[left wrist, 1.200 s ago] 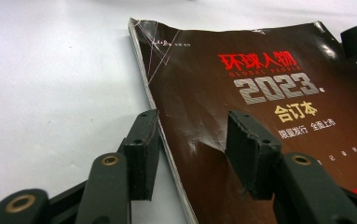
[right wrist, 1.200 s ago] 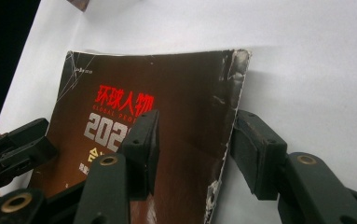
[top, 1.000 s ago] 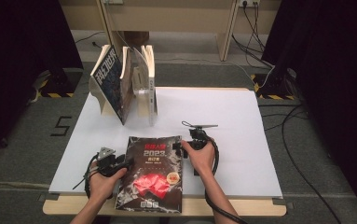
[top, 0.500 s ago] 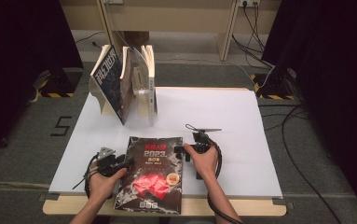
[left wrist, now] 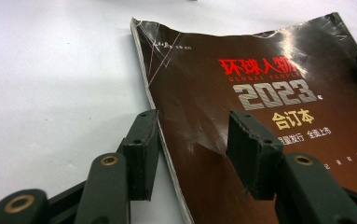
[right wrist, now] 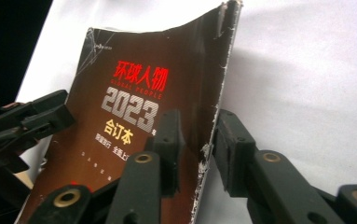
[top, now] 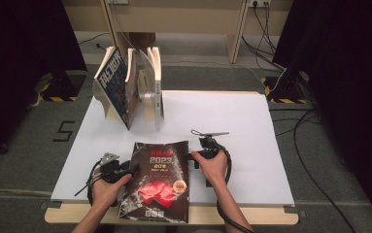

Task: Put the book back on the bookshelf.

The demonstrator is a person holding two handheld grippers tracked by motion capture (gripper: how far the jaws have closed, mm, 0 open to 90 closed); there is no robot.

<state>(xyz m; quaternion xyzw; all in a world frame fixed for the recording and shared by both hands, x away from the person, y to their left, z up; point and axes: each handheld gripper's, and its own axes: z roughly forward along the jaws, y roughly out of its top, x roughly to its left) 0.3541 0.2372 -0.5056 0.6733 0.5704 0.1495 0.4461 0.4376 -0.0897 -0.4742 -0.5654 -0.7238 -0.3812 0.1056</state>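
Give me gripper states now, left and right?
Left gripper: jaws open, straddling the magazine spine edge, no pinch.
Right gripper: jaws have just been closing around the magazine's edge; whether they grip cannot be told.

white board (top: 232, 126): covers the tabletop, bare toward 3 o'clock
wooden table edge (top: 251, 216): shows under the board at 6 o'clock
standing books (top: 130, 85): upright cluster at the board's 11 o'clock corner, pages fanned
dark-covered book (top: 113, 87): leftmost of the cluster, tilted, white characters on its cover
floor marking "5" (top: 64, 131): on the grey floor at 9 o'clock
hazard-striped tape (top: 57, 98): on the floor at 10 o'clock
cables (top: 314, 145): trail over the floor at 3 o'clock
wooden furniture legs (top: 237, 29): at 12 o'clock
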